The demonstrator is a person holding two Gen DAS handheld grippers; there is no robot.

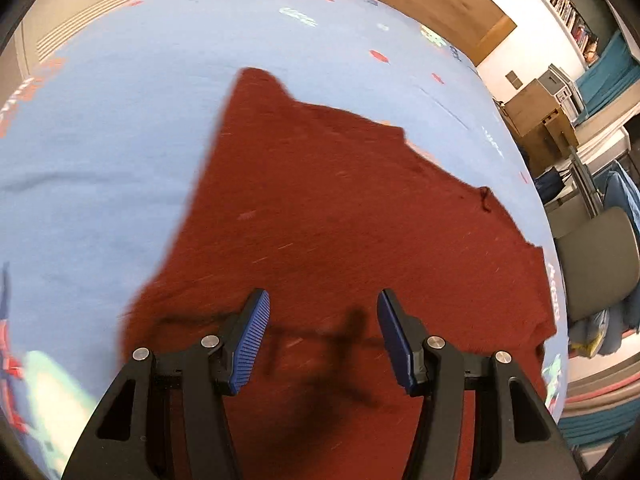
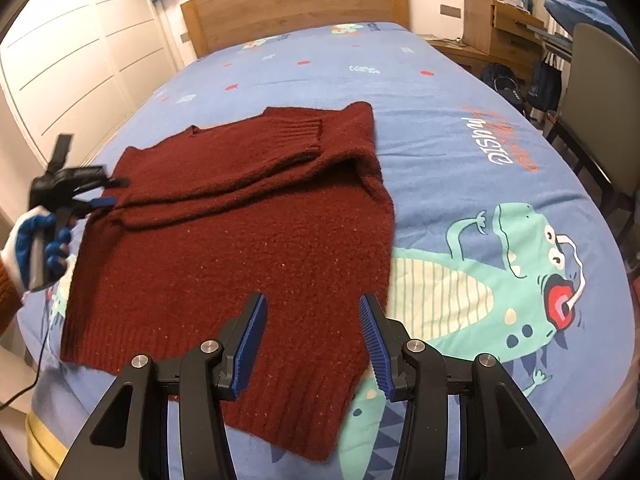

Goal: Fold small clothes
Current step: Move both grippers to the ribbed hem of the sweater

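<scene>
Sweater (image 2: pixel 240 248), dark red knit, lies flat on the bed (image 2: pixel 460 152) in front of you, spread over the blue sheet, with one sleeve (image 2: pixel 256 156) folded across the chest and its ribbed cuff near the collar. Your right gripper (image 2: pixel 312 344) hovers above the hem with its jaws wide apart, holding nothing. Your left gripper (image 1: pixel 323 340) hangs over the sweater's side, jaws equally wide and empty, held in your gloved left hand (image 2: pixel 36 248).

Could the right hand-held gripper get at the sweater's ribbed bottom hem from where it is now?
Probably yes. The right hand-held gripper is open just above the sweater, the hem lies flat beneath it, and nothing sits between them.
</scene>
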